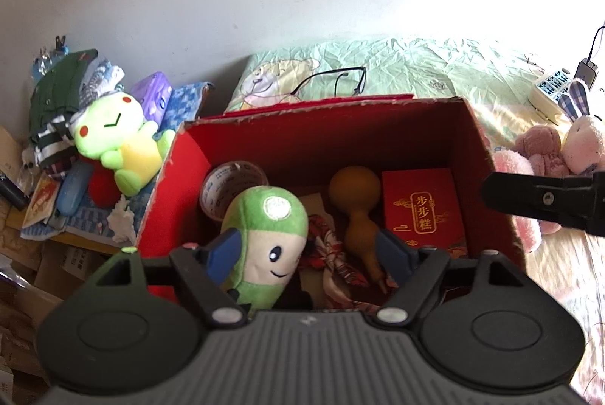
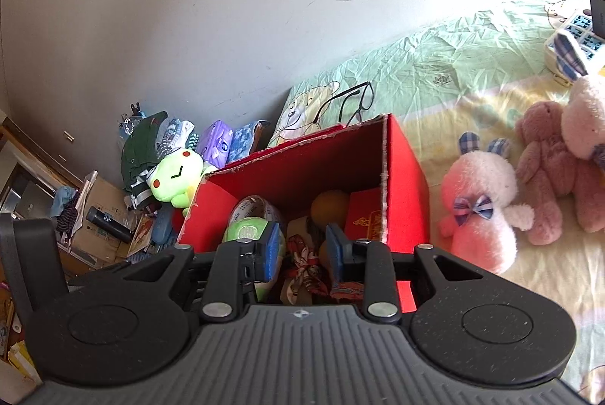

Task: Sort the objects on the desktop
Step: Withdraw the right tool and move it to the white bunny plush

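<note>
When starting past the left edge of the bed (image 1: 435,68): a heap of clothes (image 1: 56,95) against the wall, with a green frog toy (image 1: 117,144) lying on its back at the front of the heap. Just beside the frog, a purple pack (image 1: 153,95).

Next, on the bed near its left edge: a red box (image 1: 321,140), open at the top. Behind the box, toward the wall, a pair of black glasses (image 1: 340,79) lying on the sheet.

Inside the box, from its left wall to its right wall:
- a roll of clear tape (image 1: 227,185), standing on its side in the back left corner
- a small plush toy with a green cap (image 1: 264,227), smiling, leaning on the tape
- a bunched red and white cloth (image 1: 332,253) on the bottom
- a brown gourd (image 1: 353,193), fat end toward the wall
- a little red box with gold writing (image 1: 423,212), lying flat by the right wall

Above the box, the left gripper (image 1: 308,250), pointing down into it. Fingers wide apart, clamped on nothing. Plush toy between them, close to the left finger and clear of the right one.

Also over the near side of the box, the right gripper (image 2: 304,246). Fingers only a little apart, with nothing held; just the cloth seen far below through the gap.

Right of the box, well apart from it: a pink bunny (image 2: 480,212) with checked ears and bow, then a dusty pink bear (image 2: 544,178), then a bigger pink toy (image 2: 584,117) touching the bear.

By the far right edge of the bed, a white power strip (image 2: 578,27).
</note>
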### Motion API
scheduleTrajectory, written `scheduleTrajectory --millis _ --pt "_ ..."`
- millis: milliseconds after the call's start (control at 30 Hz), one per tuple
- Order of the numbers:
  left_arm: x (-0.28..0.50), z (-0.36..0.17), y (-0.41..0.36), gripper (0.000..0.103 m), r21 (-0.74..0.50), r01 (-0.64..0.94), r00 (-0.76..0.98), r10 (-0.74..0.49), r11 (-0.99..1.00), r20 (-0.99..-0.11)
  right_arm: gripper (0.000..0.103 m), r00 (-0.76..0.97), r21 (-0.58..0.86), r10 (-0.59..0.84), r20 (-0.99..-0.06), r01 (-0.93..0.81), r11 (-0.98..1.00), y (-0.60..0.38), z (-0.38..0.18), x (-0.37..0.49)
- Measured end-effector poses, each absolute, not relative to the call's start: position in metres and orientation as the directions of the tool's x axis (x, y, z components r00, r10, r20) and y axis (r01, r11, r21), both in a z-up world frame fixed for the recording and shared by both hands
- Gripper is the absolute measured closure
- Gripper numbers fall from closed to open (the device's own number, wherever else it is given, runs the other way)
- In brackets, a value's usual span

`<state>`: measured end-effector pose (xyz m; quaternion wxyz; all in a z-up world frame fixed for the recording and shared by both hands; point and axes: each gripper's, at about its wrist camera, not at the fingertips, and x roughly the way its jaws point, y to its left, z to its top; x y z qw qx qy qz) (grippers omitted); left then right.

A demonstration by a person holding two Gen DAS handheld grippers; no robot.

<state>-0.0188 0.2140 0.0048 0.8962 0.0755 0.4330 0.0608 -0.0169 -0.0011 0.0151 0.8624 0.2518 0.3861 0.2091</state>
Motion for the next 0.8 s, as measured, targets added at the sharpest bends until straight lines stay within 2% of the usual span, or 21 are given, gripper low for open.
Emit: scheduleTrajectory --millis 167,433,467,567,800 --pt "-0.025 0.011 0.182 0.02 0.191 -0.036 0.633 0.17 0.981 -0.756 0.072 0.627 0.591 0.546 -0.555 -0.165 0.79 -0.032 0.017 -0.029" --pt "-0.037 0.017 0.107 0.022 0.16 0.074 0.684 0.067 0.984 -0.727 0.072 0.649 0.568 0.488 -0.583 -0.103 0.816 -0.102 0.007 -0.046" --pt "-0.037 0.016 0.098 0.025 0.151 0.089 0.684 0.049 0.985 -0.728 0.072 0.65 0.565 0.478 -0.59 -0.091 0.82 -0.111 0.004 -0.048" --pt "-0.041 0.009 0.073 0.029 0.111 0.142 0.685 -0.017 0.984 -0.728 0.072 0.65 0.553 0.451 -0.611 -0.057 0.831 -0.139 -0.005 -0.053" --pt "-0.037 -0.023 0.032 0.03 -0.033 0.225 0.626 -0.17 0.974 -0.761 0.072 0.643 0.529 0.393 -0.657 0.022 0.848 -0.196 -0.033 -0.058"
